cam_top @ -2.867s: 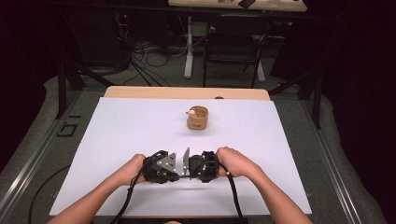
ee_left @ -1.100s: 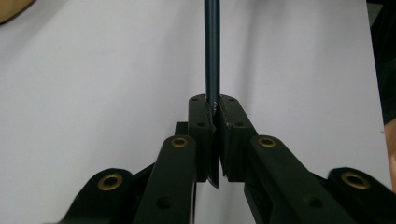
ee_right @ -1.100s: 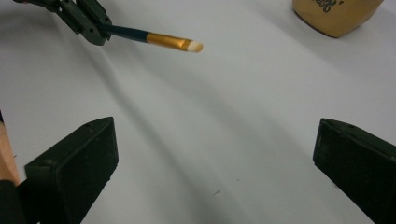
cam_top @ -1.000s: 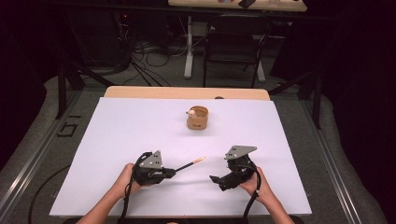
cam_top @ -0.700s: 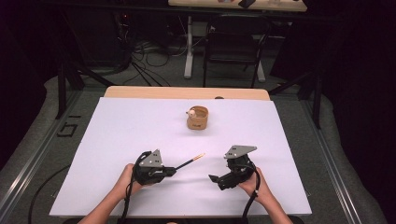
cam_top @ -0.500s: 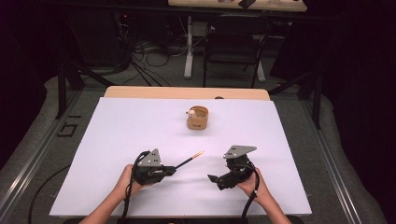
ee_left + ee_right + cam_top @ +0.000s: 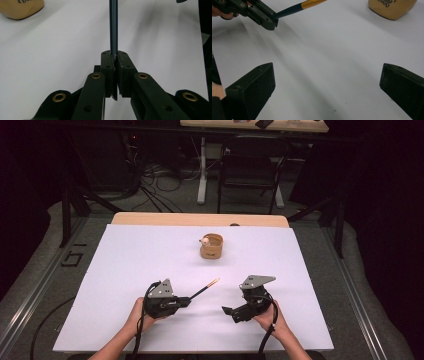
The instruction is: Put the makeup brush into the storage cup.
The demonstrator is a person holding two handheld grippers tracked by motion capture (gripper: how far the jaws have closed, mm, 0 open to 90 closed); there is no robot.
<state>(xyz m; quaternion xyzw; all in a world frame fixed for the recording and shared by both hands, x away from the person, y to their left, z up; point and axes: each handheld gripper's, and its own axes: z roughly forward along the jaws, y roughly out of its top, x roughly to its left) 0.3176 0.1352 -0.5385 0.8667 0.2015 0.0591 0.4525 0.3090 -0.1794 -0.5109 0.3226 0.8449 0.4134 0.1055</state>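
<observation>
At the near left of the counter (image 7: 125,265), a slim dark stick with an orange-gold far end (image 7: 205,290) was clamped at its near end in the left hand-held gripper (image 7: 189,298), its jaws pressed together on the shaft. The stick projected toward the far right, raised off the surface, its tip pointing in the general direction of the small tan cup (image 7: 212,246) standing well apart at centre-far. In the left gripper view the shaft (image 7: 113,27) ran straight up from between the closed pads (image 7: 107,65).

Handling judgement: the stick appeared light, rigid and thin, with a smooth finish that could slip or pivot in the jaws. A grip at the end gave reach but little control of the tip; a hold nearer mid-shaft would steady it.

The right hand-held gripper (image 7: 229,313) rested near right, jaws spread wide and empty, clear of the stick.
</observation>
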